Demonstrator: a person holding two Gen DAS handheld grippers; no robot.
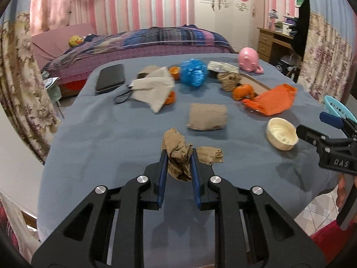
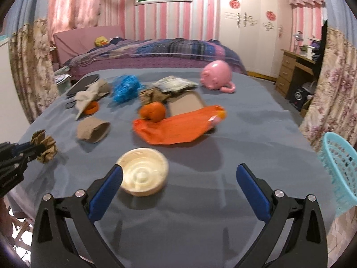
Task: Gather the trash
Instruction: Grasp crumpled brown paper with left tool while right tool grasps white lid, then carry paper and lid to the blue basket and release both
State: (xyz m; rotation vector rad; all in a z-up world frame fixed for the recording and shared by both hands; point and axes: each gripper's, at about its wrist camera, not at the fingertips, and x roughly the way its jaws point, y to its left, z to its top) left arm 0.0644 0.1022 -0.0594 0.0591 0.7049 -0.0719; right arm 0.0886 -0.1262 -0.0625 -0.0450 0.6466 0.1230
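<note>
Lying empty beside orange bag [image 2: 178,127], cream bowl [image 2: 142,176]

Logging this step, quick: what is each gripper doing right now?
Left gripper: shut on the crumpled brown paper wad.
Right gripper: open, holding nothing.
</note>
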